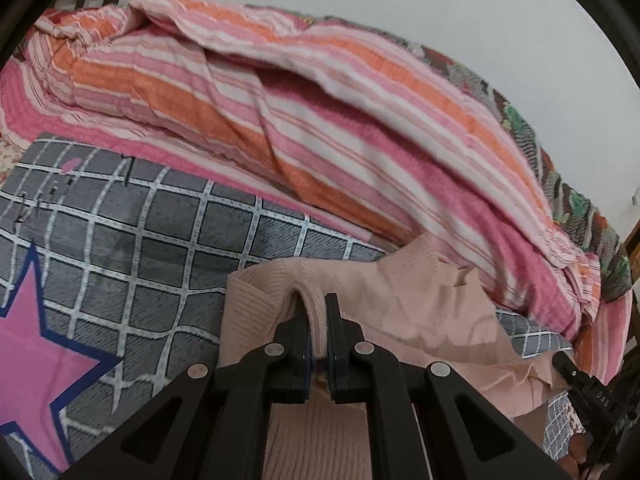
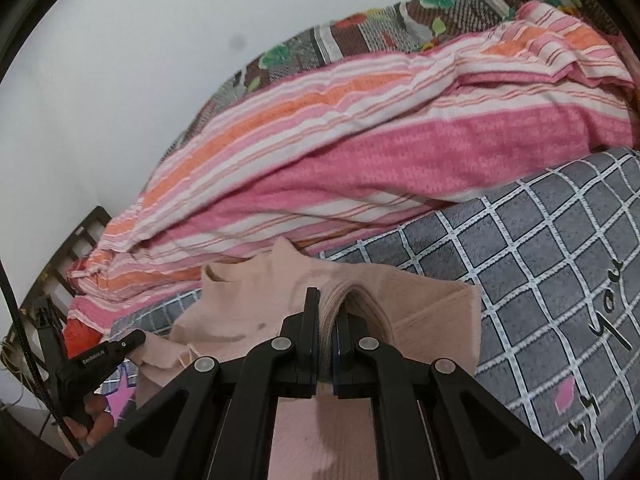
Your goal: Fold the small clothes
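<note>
The left gripper (image 1: 318,312) is pinching a ribbed fold of the beige knit garment (image 1: 400,300), which is lying on the grey checked bedsheet (image 1: 160,264) near the striped quilt (image 1: 320,128), probably bunched, while the right gripper (image 2: 328,312) is clamping its right edge.

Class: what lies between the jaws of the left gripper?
A fold of the beige knitted garment, pinched in the left gripper, as its own wrist view shows.
</note>
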